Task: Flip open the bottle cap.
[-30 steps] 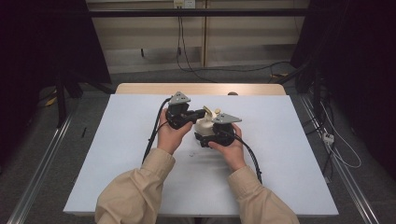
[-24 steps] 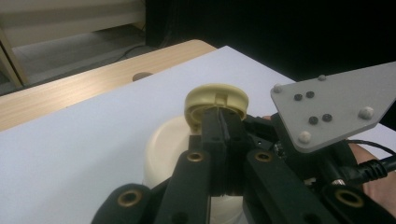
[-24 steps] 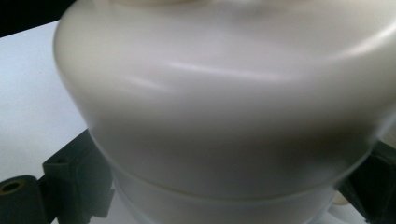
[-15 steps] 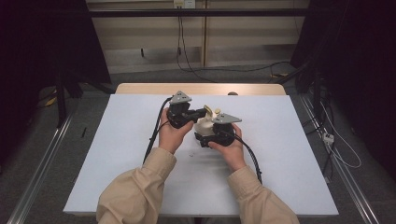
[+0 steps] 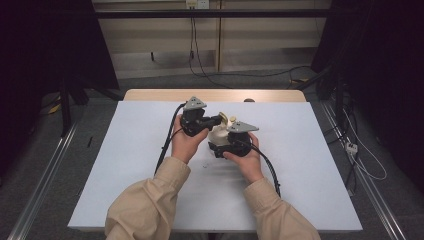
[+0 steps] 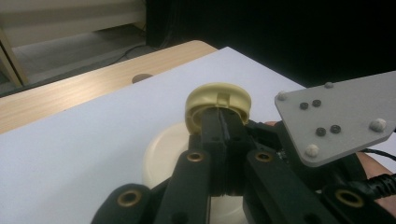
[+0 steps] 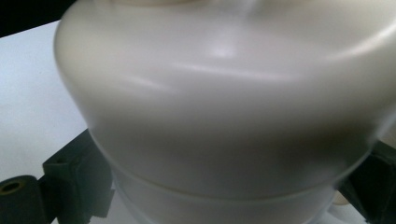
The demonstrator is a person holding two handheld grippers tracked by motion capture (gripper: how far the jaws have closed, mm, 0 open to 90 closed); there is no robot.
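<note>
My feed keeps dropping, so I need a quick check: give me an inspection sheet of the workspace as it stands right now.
Surface: white sheet over a wooden table; one small dark speck near the middle.
Job's things: cream bottle with yellowish cap, at table centre.
Clutter: nothing seen.
Grippers: left gripper shut on the cap; right gripper jaws on either side of the bottle's body, apparently gripping it.
Cables: one black cable trails from each gripper toward the person.
Surroundings: floor cables, a metal rail, dark curtains.
</note>
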